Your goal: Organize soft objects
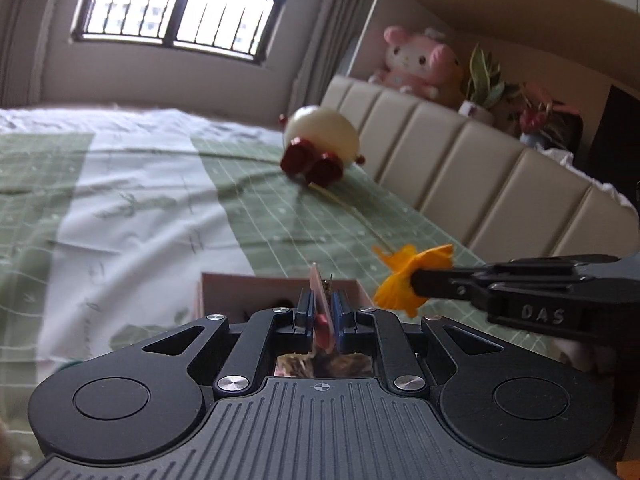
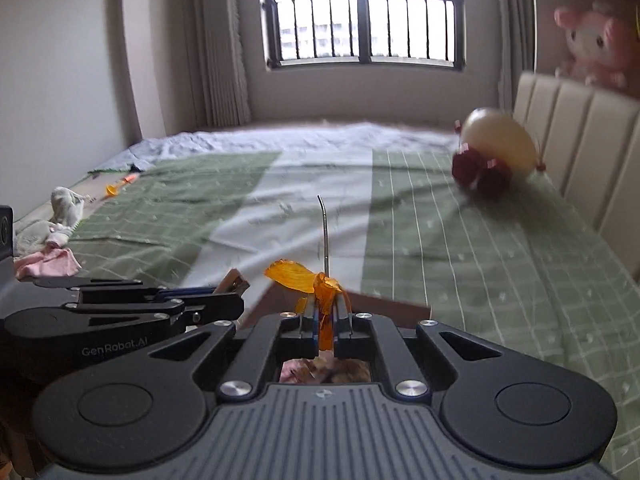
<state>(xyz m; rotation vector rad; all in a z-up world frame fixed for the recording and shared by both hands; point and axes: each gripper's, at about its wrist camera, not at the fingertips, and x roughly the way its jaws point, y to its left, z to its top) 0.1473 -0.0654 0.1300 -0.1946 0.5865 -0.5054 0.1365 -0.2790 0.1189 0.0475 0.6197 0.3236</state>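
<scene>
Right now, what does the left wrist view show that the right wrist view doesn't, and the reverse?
Only the left wrist view: potted plants on the ledge behind the headboard.

Only the right wrist view: a heap of white and pink cloths at the bed's left edge, and a small orange item beyond it.

Both: the green checked bedspread, cream balloon with red flowers, pink plush toy, window, pink box, and both hand-held grippers.
</scene>
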